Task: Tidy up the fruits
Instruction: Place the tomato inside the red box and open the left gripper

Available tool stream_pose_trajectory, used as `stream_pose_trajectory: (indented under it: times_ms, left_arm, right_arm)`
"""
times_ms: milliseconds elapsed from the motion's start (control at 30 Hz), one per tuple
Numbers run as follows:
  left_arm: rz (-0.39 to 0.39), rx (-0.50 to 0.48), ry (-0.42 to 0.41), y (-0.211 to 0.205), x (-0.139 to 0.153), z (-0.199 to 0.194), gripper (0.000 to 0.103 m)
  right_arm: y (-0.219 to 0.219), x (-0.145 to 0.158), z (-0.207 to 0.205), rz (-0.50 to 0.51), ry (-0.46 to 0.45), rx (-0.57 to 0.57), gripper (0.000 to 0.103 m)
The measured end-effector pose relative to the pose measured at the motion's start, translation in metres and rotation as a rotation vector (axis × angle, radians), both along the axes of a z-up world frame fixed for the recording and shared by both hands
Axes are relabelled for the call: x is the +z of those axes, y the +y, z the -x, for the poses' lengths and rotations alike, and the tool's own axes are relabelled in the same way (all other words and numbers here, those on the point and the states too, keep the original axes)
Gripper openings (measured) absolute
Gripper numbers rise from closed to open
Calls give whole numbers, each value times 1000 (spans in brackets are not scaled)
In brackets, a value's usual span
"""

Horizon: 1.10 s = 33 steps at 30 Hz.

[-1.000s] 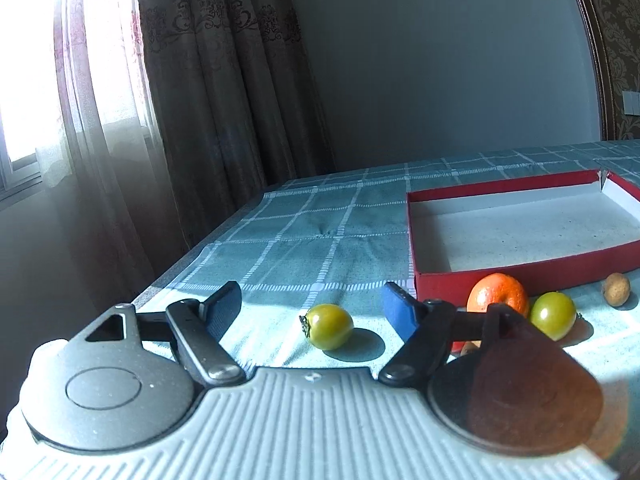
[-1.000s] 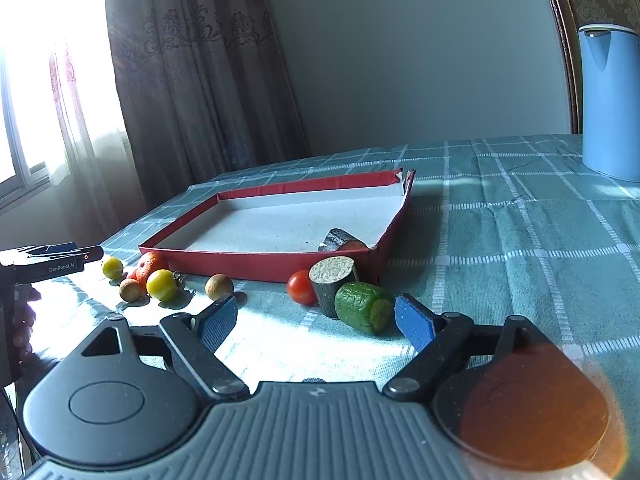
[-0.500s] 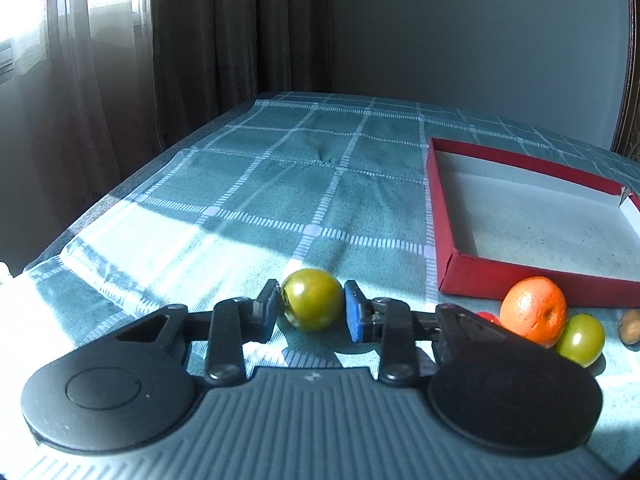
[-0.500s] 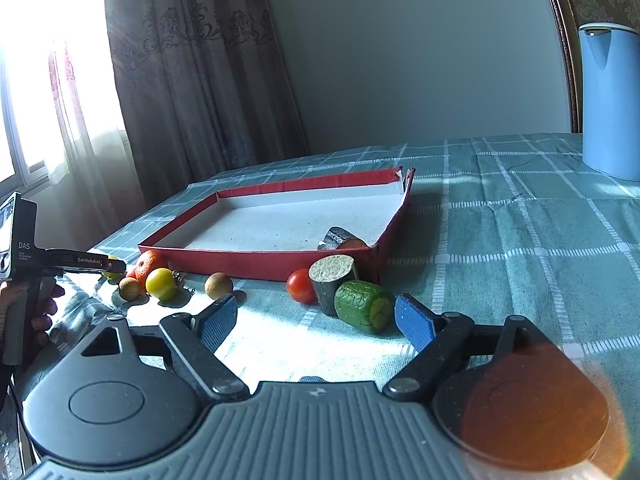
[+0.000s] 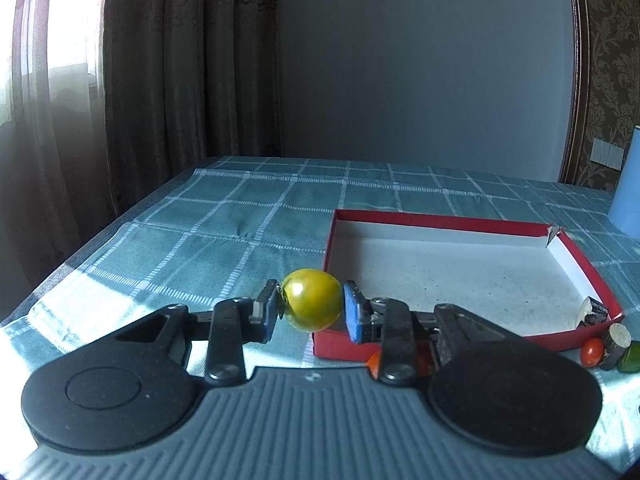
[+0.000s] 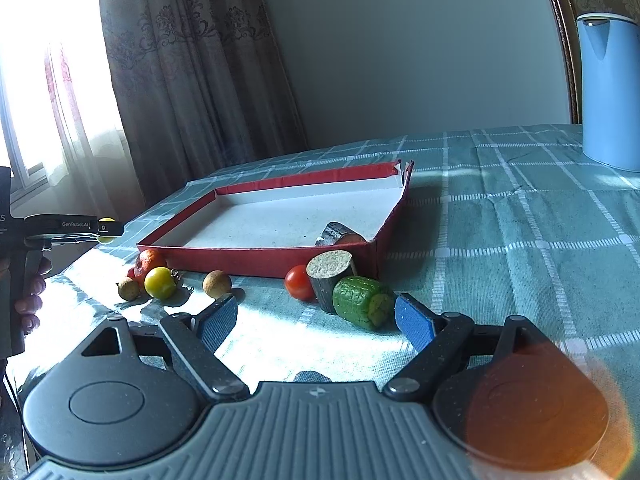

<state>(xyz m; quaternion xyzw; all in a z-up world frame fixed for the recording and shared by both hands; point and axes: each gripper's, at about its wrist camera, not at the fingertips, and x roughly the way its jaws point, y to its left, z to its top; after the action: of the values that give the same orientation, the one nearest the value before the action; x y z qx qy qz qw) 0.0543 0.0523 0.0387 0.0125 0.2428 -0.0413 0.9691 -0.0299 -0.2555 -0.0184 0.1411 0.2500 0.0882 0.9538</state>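
Now left gripper (image 5: 311, 306) clamps green tomato (image 5: 312, 305) between its pads.

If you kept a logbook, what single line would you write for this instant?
left claw: shut on green tomato, lifted near red box | right claw: open, idle | other fruits outside box

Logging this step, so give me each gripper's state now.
Left gripper: shut on the green tomato.
Right gripper: open, holding nothing.
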Motion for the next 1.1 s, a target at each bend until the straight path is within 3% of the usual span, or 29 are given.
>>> stream_pose_trajectory:
  times_ms: [200, 400, 533, 667, 767, 867, 1000, 1067, 1100]
  left_arm:
    - [-42, -26, 35, -36, -10, -24, 31]
    - [-57, -8, 46, -40, -24, -28, 35]
    - [-61, 0, -2, -37, -23, -8, 53]
    - [3, 5, -55, -24, -22, 25, 87]
    - [7, -3, -70, -19, -29, 43, 89]
    - [49, 3, -45, -13, -34, 50, 96]
    - [23, 8, -56, -18, -36, 54, 103]
    - [8, -3, -64, -20, -37, 57, 103]
    - [5, -10, -70, -21, -37, 58, 103]
  right_arm:
    - [-1, 0, 0, -10, 1, 1, 86]
    - [-3, 0, 0, -23, 1, 8, 86]
    - [-3, 0, 0, -29, -2, 9, 86]
    - [-3, 0, 1, -31, -11, 3, 86]
    - [-3, 3, 0, -33, -28, 46, 86]
    - [6, 10, -8, 69, -40, 70, 86]
    - [20, 15, -20, 253, -83, 105, 86]
    - [25, 14, -29, 323, -66, 135, 72]
    - [27, 13, -33, 336, -49, 153, 58]
